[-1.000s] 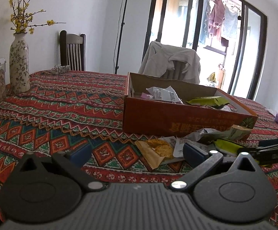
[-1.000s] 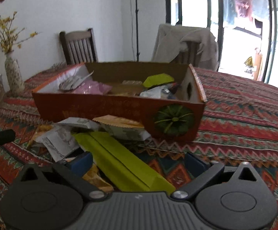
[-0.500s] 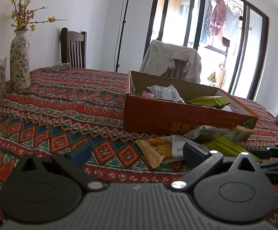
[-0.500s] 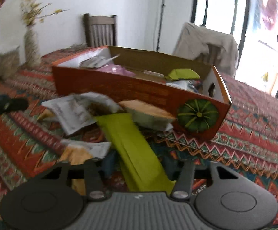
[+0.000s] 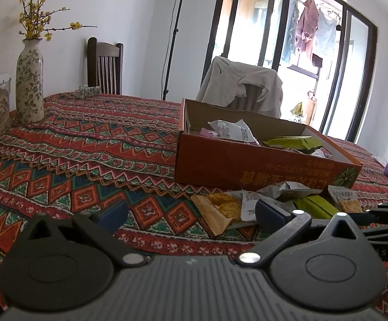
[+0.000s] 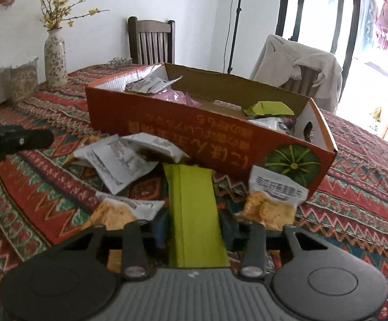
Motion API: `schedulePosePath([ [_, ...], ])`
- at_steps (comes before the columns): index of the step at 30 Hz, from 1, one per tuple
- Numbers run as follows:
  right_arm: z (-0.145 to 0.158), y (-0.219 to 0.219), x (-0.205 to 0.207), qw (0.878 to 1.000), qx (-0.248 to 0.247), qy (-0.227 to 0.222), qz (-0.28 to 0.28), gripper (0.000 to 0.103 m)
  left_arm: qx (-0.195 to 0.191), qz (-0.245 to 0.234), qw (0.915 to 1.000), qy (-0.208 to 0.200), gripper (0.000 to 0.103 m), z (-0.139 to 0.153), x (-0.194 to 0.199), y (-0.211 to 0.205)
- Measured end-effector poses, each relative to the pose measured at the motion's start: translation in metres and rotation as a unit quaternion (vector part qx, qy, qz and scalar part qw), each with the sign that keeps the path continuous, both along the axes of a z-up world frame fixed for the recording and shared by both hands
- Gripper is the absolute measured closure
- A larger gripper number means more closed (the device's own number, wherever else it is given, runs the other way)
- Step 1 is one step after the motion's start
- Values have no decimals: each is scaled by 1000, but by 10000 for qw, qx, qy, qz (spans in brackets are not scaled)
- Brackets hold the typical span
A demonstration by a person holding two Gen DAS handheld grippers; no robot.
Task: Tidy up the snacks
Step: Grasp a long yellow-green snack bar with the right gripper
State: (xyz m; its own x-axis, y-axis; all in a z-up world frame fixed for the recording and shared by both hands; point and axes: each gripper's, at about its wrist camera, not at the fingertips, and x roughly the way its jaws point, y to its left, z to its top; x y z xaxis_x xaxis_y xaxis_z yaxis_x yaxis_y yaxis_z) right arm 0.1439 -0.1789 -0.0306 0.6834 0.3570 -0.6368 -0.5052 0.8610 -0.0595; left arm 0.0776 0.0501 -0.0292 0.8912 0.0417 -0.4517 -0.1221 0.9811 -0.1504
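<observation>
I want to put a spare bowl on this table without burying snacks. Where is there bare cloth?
Bare tablecloth runs between the vase and the orange box's left end. More lies right of the box's pumpkin end, in the right wrist view. Crowded: the strip in front of the box, where packets pile and the right gripper closes on the green pack.

My left gripper (image 5: 191, 212) was black, ribbed grey housing, two round discs, silver pivot screws, dark blue fingertip pads (image 5: 272, 212). My right gripper (image 6: 194, 227) looked the same build.
</observation>
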Motion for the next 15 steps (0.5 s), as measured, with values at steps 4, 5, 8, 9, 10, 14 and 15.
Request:
schedulePosePath([
  [4, 1, -10, -7, 9991, 342, -60, -256, 71, -17, -20, 10000, 21, 0, 0, 0, 1],
  [5, 3, -15, -11, 9983, 447, -155, -342, 71, -17, -24, 10000, 29, 0, 0, 1, 1],
  [8, 9, -31, -21, 9936, 920, -328, -570, 71, 6, -30, 10000, 46, 0, 0, 1, 0],
  [9, 12, -37, -23, 9914, 1072, -383, -652, 71, 22, -24, 10000, 60, 0, 0, 2, -1],
  [10, 14, -43, -24, 9890, 1187, -438, -766, 71, 34, -20, 10000, 69, 0, 0, 2, -1],
  [14, 17, -59, -18, 9852, 1176, -602, -1091, 71, 157, -20, 9997, 192, 0, -1, 4, -5],
  [15, 16, -61, -16, 9848, 1117, -639, -1169, 71, 220, -29, 9995, 237, 0, 0, 5, -7],
])
